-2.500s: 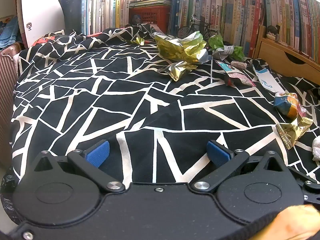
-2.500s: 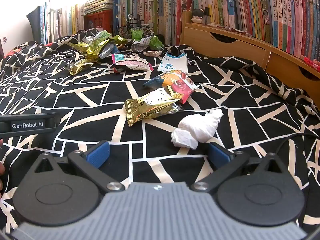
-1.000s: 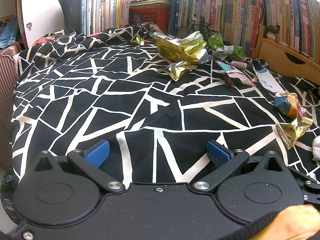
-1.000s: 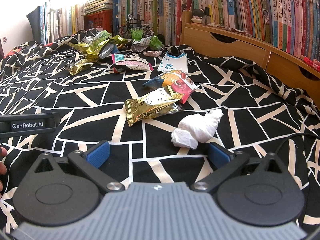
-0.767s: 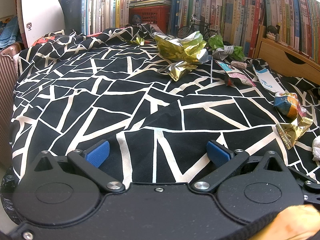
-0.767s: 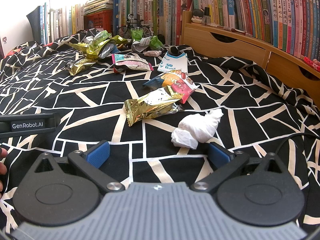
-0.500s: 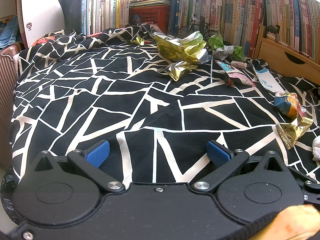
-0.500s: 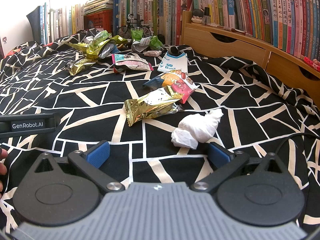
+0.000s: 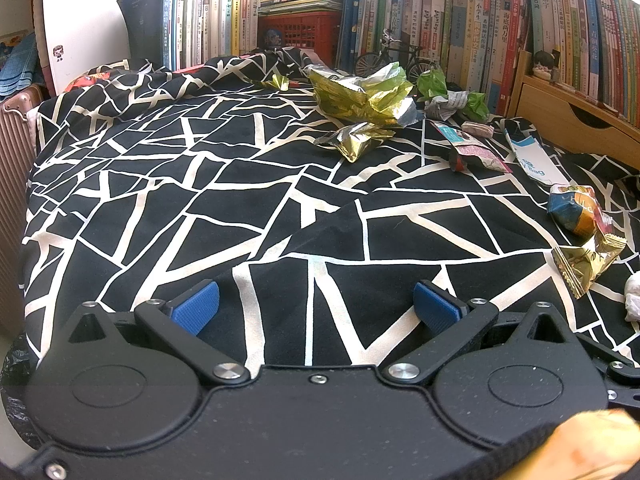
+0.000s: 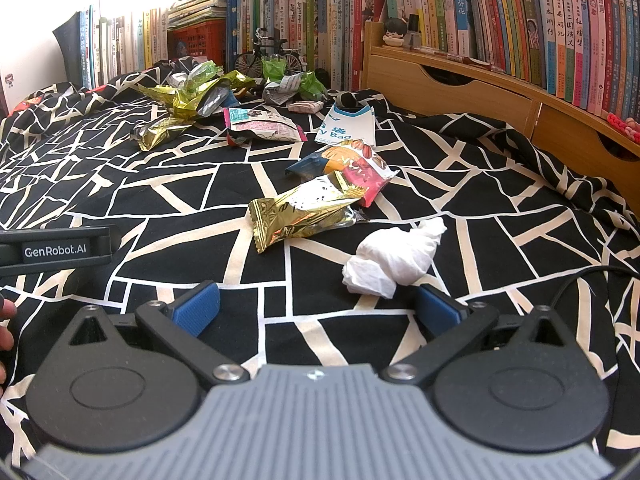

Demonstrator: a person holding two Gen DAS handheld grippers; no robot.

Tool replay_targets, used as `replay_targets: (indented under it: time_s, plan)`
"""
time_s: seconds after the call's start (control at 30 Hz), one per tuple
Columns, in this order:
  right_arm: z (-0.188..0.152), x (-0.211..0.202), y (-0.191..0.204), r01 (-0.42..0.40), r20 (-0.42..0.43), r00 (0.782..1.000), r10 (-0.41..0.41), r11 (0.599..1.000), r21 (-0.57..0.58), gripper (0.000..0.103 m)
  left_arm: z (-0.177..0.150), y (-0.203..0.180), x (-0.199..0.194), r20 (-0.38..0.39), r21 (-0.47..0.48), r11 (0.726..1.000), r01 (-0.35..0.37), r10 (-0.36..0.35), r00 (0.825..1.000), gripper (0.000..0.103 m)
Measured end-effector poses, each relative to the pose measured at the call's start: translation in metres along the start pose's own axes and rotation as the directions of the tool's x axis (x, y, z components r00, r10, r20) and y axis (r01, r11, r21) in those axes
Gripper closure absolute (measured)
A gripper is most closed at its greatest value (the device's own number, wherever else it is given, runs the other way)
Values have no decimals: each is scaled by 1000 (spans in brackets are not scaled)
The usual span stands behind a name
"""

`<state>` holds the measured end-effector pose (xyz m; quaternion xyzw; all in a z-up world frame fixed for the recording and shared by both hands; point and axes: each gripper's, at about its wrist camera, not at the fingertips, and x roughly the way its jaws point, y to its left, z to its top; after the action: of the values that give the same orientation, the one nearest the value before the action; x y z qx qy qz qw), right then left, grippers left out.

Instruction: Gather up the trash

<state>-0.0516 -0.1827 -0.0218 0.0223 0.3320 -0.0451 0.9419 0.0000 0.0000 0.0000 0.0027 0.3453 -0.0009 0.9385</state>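
Nothing has shifted over the last moments, so collecting has not begun. The right gripper hovers with fingers wide and empty, the crumpled tissue just beyond its right finger, a gold wrapper farther off. The left gripper, also wide and empty, faces bare bedspread; more wrappers lie far right.

White tissue cut off by right edge in left wrist view. Fingers cropped at left edge in right wrist view. Blurred orange shape at bottom right unidentifiable. Book spine text mostly illegible
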Motion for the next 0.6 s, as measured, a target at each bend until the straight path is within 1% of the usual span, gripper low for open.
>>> replay_targets:
  time_s: [0.6]
  plan:
    - [1, 1, -1, -1, 0, 1000, 1, 1000, 1, 0, 0, 0, 0, 0, -1, 1000, 0, 0, 1000, 0]
